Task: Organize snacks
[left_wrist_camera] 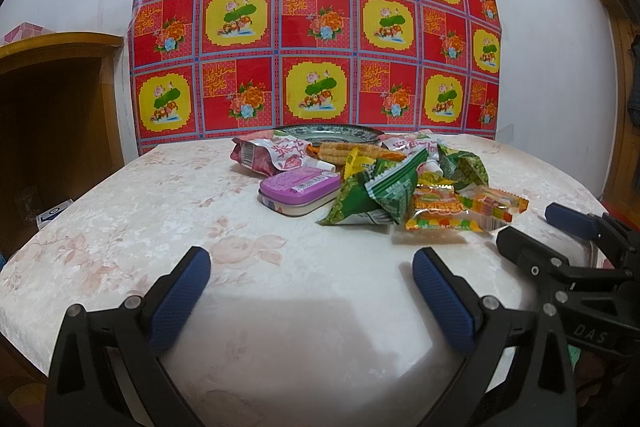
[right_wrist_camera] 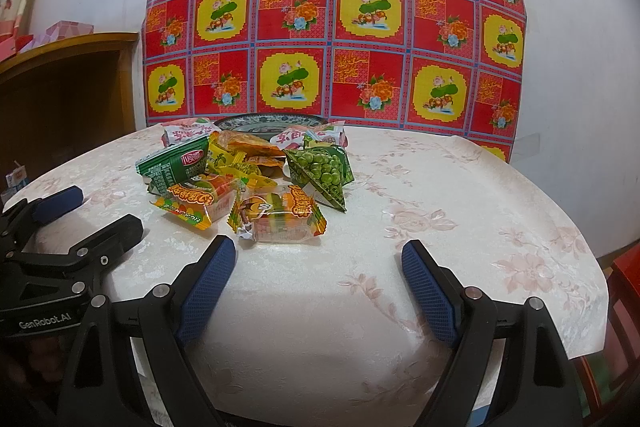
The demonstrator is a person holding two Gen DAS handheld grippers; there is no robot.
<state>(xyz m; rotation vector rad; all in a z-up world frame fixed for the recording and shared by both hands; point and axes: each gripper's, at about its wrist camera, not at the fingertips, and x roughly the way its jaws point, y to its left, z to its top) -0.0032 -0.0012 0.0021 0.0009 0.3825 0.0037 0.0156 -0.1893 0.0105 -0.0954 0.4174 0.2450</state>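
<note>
A pile of snack packets lies on the table in front of a patterned plate. In it are a purple tin, green pea packets and orange-yellow candy packets. The pile also shows in the right wrist view, with the plate behind it. My left gripper is open and empty, near the table's front, short of the tin. My right gripper is open and empty, just short of a candy packet. The right gripper also shows at the right of the left view.
The table has a pale floral cloth. A red and yellow patterned sheet hangs on the wall behind. A wooden cabinet stands at the left. A red chair stands by the table's right edge.
</note>
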